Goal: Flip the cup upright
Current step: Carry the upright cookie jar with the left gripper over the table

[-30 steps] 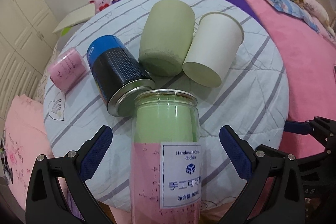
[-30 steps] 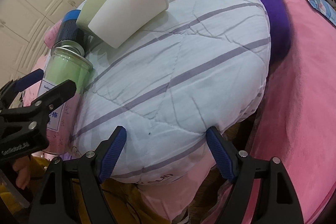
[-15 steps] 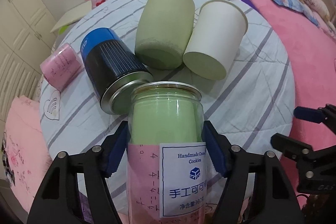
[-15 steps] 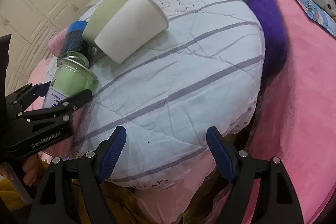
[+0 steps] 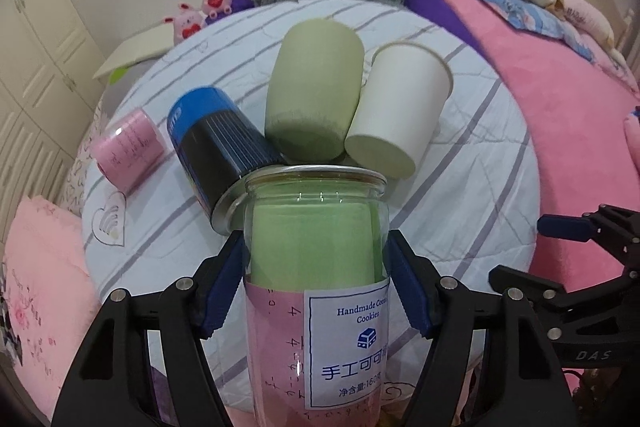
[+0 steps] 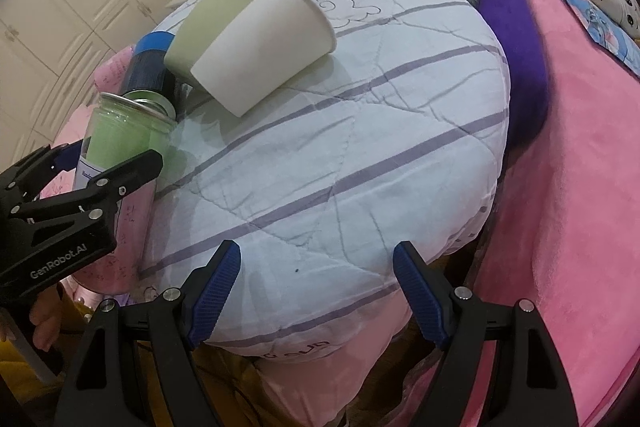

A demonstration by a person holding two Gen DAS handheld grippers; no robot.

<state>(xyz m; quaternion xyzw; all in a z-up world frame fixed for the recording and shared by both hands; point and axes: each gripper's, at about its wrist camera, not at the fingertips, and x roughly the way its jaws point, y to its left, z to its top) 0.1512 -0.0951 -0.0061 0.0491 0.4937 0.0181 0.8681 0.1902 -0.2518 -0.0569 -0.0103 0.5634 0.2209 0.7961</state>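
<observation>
Clear jar cup (image 5: 316,263), lying on its side at the quilted cushion's (image 6: 360,155) six-o'clock edge, sits clamped between the left gripper's (image 5: 316,283) jaws, so grasping looks done; next, tip it upright, while the right gripper (image 6: 316,291) waits wide, holding nothing.

left black plastic two-finger gripper (image 5: 316,283) showing blue ribbed pads, silver screws, white "GenRobot.AI" lettering | right black plastic gripper (image 6: 316,287) showing matching pads, "DAS" marking
</observation>
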